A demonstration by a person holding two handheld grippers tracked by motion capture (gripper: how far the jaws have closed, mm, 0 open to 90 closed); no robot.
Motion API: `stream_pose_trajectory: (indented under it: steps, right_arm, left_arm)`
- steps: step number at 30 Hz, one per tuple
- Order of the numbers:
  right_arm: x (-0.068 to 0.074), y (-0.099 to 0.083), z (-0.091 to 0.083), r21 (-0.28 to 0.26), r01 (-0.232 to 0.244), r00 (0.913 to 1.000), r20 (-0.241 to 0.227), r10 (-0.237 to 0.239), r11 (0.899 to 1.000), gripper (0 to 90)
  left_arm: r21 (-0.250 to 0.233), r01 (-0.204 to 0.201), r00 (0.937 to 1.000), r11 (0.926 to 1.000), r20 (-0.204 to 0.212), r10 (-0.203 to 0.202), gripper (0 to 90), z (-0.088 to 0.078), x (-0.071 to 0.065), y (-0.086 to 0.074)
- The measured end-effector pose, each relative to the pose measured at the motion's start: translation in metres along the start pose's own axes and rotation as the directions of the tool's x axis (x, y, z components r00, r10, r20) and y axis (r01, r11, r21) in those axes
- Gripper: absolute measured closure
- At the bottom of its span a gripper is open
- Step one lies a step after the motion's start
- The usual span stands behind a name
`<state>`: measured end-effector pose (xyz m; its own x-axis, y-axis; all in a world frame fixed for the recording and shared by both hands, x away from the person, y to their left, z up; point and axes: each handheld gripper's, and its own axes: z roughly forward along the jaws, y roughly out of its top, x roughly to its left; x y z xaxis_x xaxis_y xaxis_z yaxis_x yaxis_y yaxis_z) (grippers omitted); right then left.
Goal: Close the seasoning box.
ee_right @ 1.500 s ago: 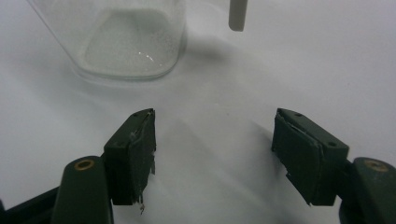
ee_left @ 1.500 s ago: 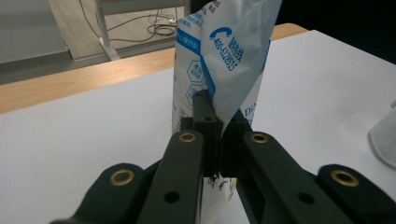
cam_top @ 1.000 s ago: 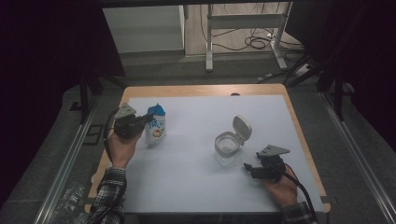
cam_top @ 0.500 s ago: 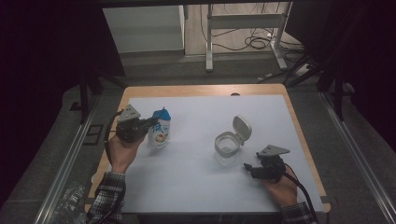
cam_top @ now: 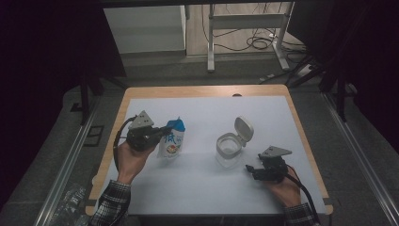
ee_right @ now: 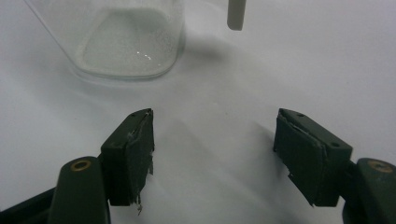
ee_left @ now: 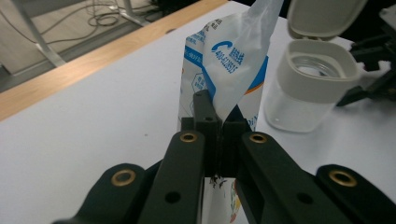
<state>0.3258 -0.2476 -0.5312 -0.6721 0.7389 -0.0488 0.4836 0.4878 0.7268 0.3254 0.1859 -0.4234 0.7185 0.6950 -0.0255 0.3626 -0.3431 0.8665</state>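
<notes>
Near the left edge of the bench [cam_top: 207, 188], carrying a white-and-blue pouch [cam_top: 172, 140] toward the open jar [cam_top: 229, 149] mid-bench, right of centre. Best done by keeping the left hand-held gripper [cam_top: 162, 133] clamped tight on the pouch's pinched top corner, holding the bag upright until over the jar's mouth, then tipping slowly. Worth using the right hand-held gripper [cam_top: 251, 170], resting empty with jaws parted near the right front corner just beside the jar, to steady the glass. Hard to tell: whether the pouch is cut open, how full, what the small print says. Jar's flipped-up lid [ee_right: 236, 14] cut off in the right gripper view.
</notes>
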Motion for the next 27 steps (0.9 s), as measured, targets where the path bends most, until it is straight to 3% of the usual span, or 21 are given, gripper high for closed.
stream_pose_trajectory:
  steps: [13, 18, 27]
  right_arm:
    - [0.002, 0.0, -0.002, 0.005, -0.016, 0.9998, 0.013, 0.016, 1.0, 29.8]
    - [0.007, 0.0, -0.009, -0.013, -0.042, 0.999, -0.018, 0.042, 0.999, 32.8]
    - [0.033, 0.001, -0.015, -0.051, -0.023, 0.9953, -0.095, 0.018, 0.998, 37.8]
  left_arm:
    - [0.036, -0.034, 0.9968, 0.9988, 0.073, 0.032, 90.0, 0.007, -0.023, 0.007]
    - [0.051, -0.041, 0.9939, 0.9979, 0.104, 0.035, 90.0, 0.011, -0.032, 0.01]
    - [0.057, -0.044, 0.9903, 0.9974, 0.134, 0.036, 90.0, 0.012, -0.047, 0.015]
